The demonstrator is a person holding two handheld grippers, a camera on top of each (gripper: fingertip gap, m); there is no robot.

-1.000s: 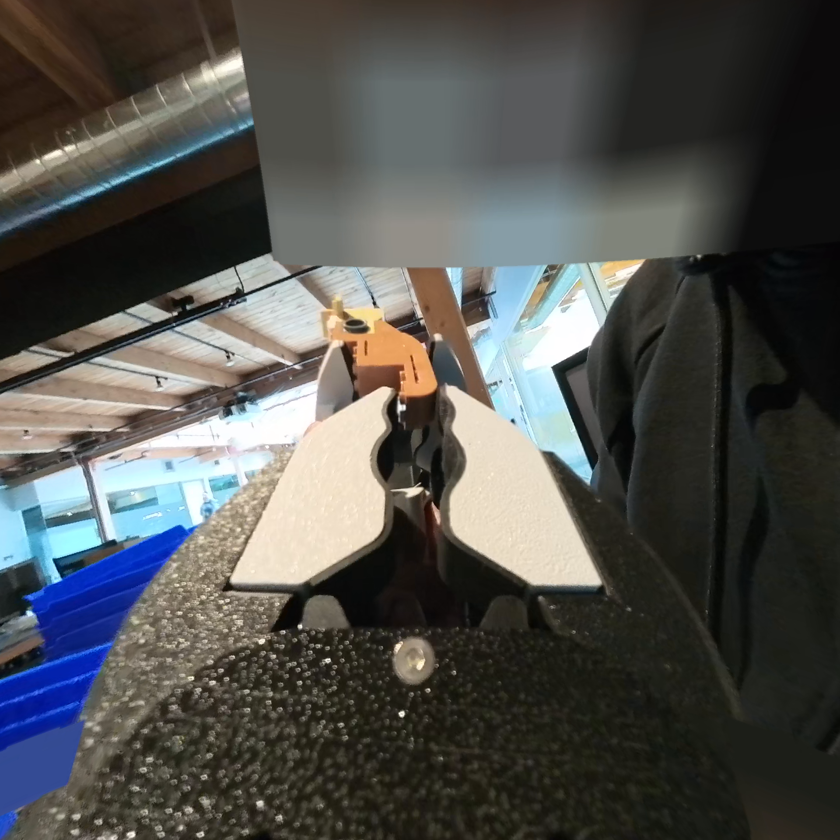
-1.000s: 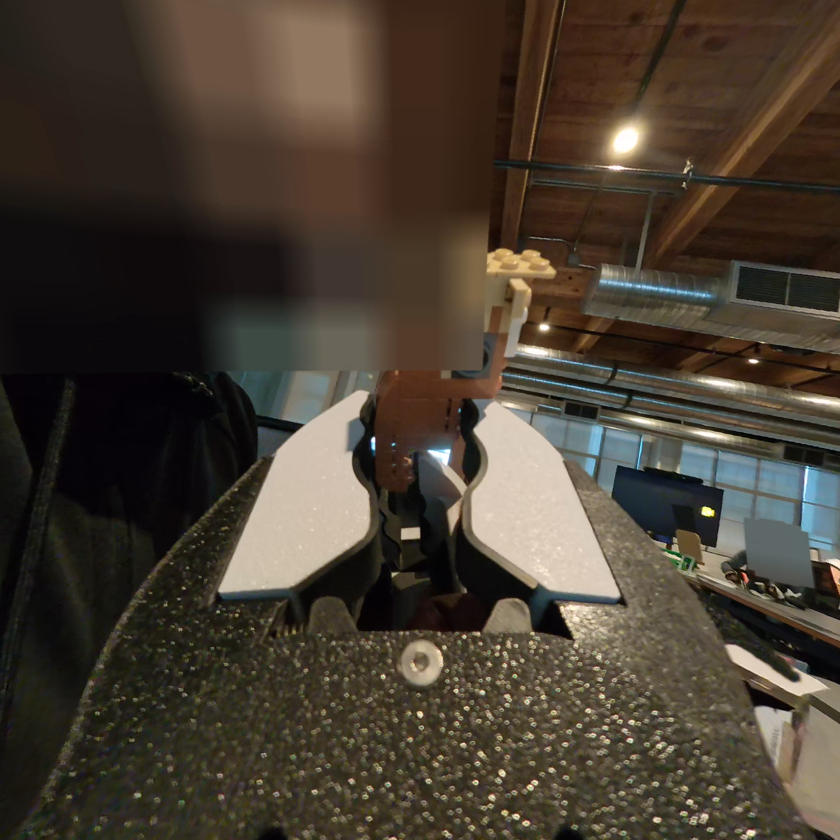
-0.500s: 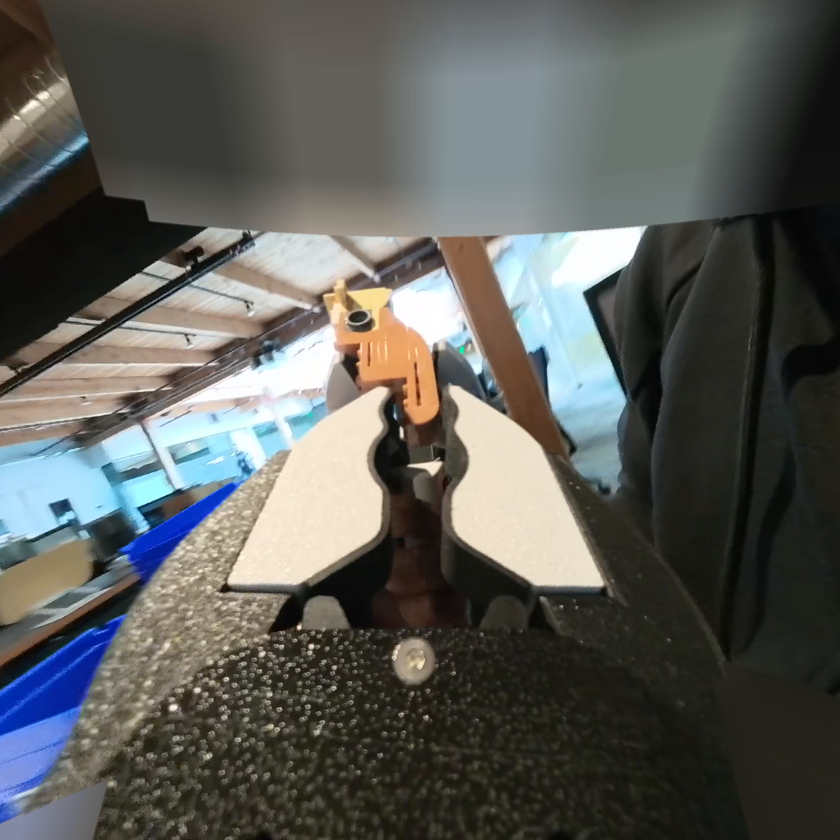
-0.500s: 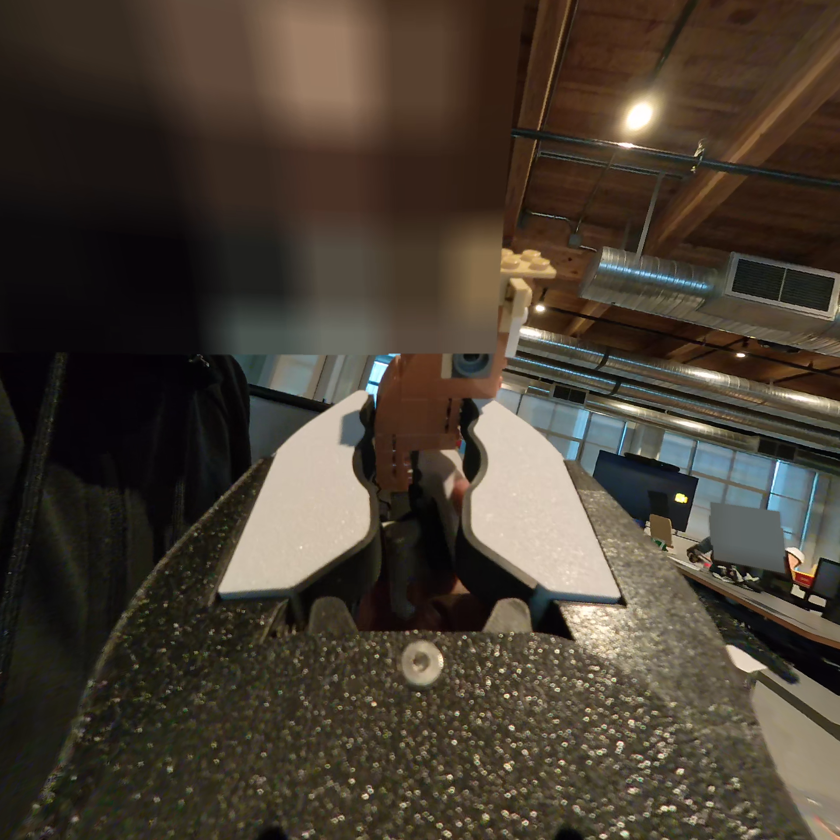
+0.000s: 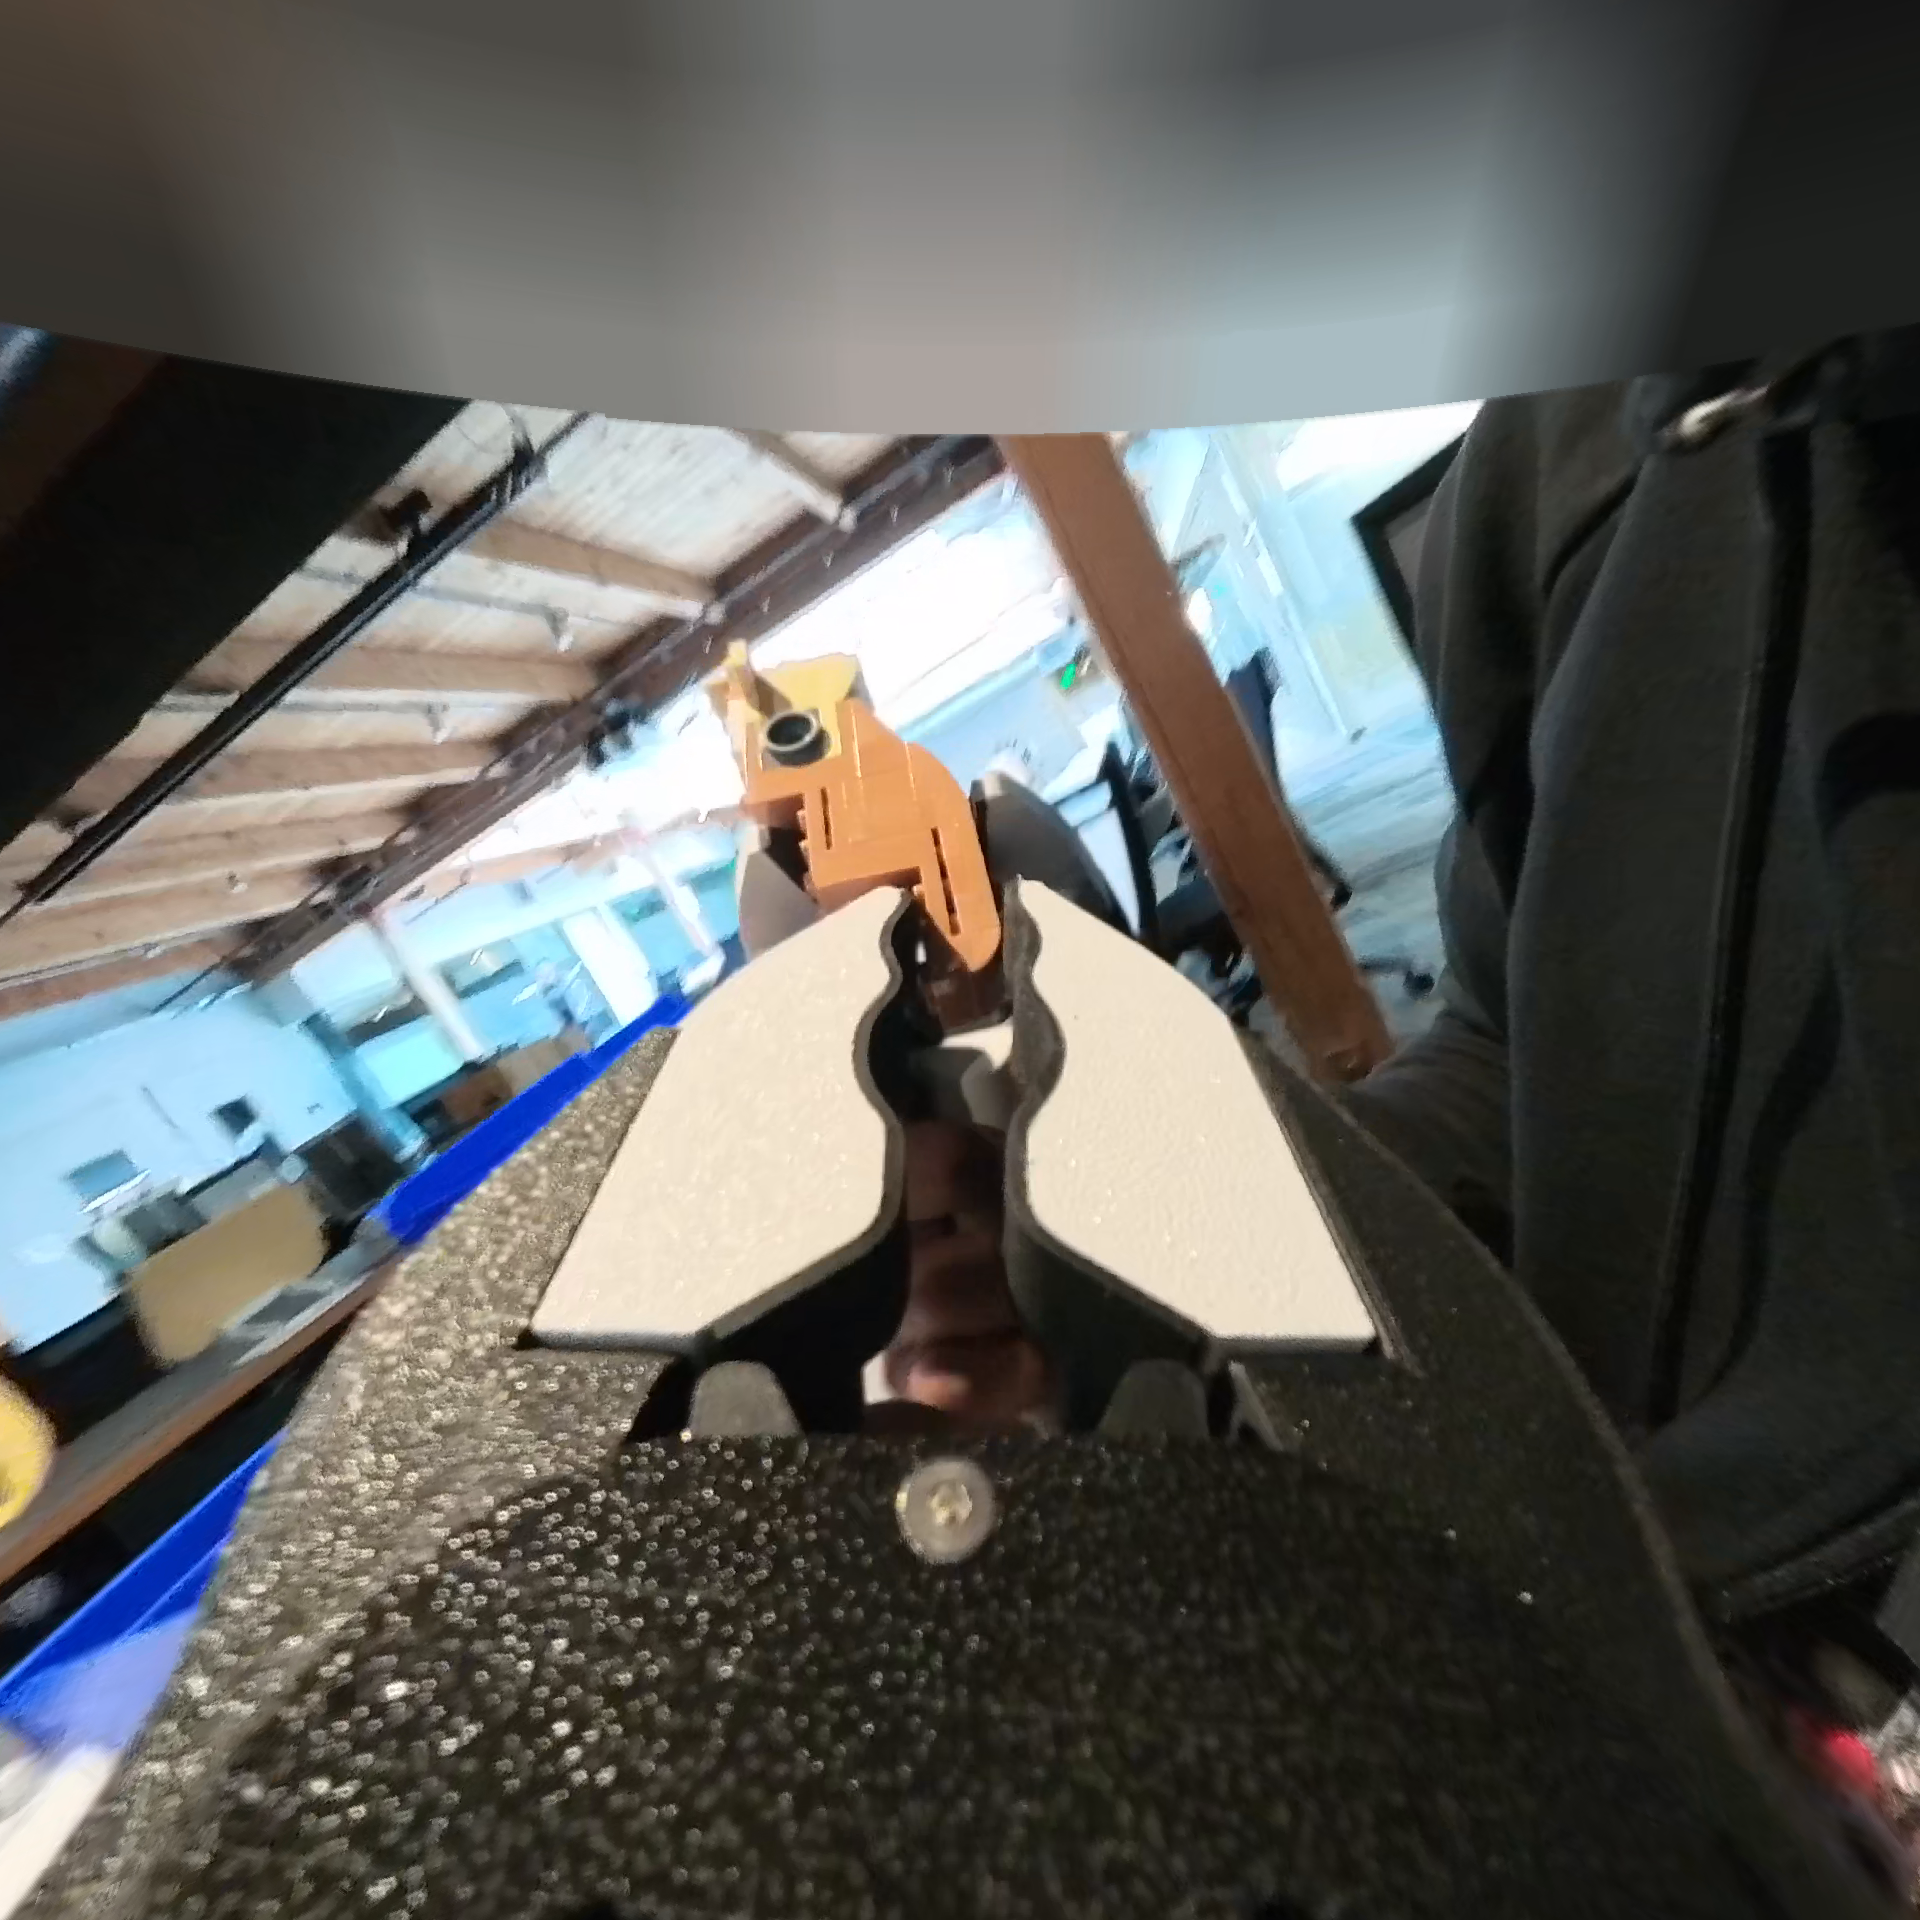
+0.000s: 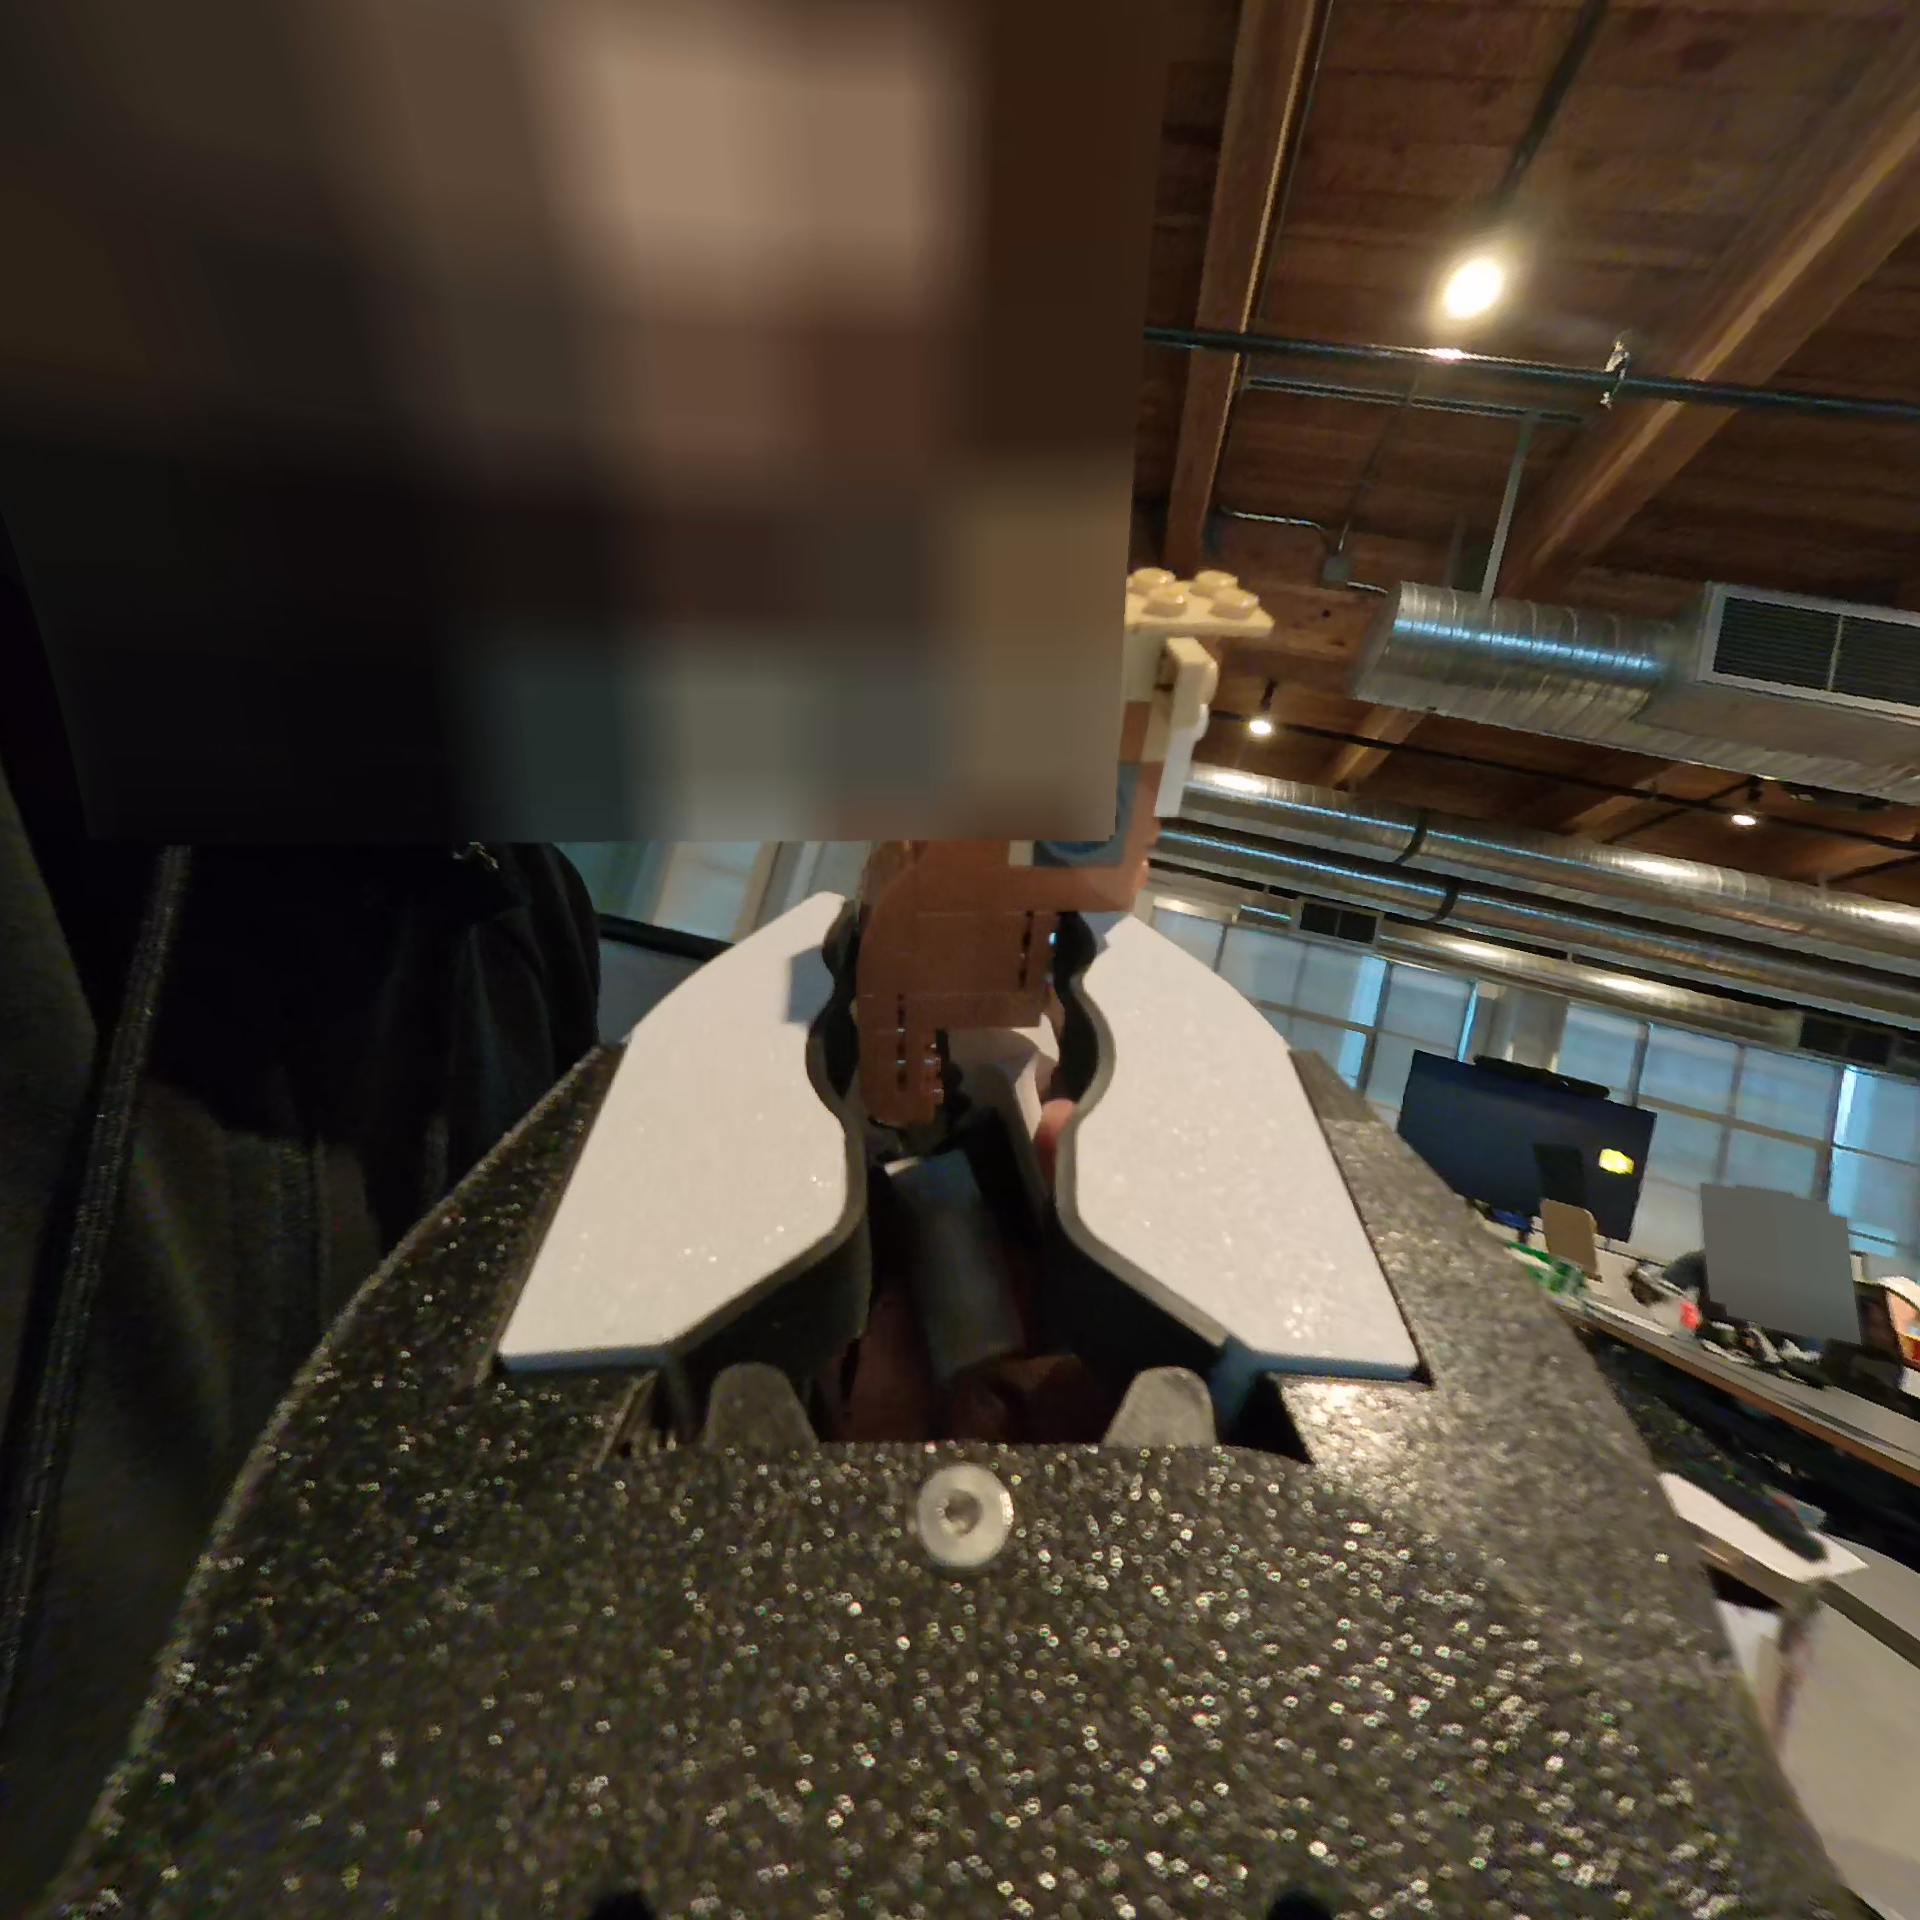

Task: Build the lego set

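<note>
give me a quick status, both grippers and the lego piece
Left gripper and right gripper both shut on the brown lego assembly, held up in the air. Tan plate on top. Nothing in the way.

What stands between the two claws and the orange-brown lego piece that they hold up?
Nothing visible does. The left claw and the right claw are both shut directly on the orange-brown lego assembly with tan parts on top, held in the air near the person's dark jacket.
</note>
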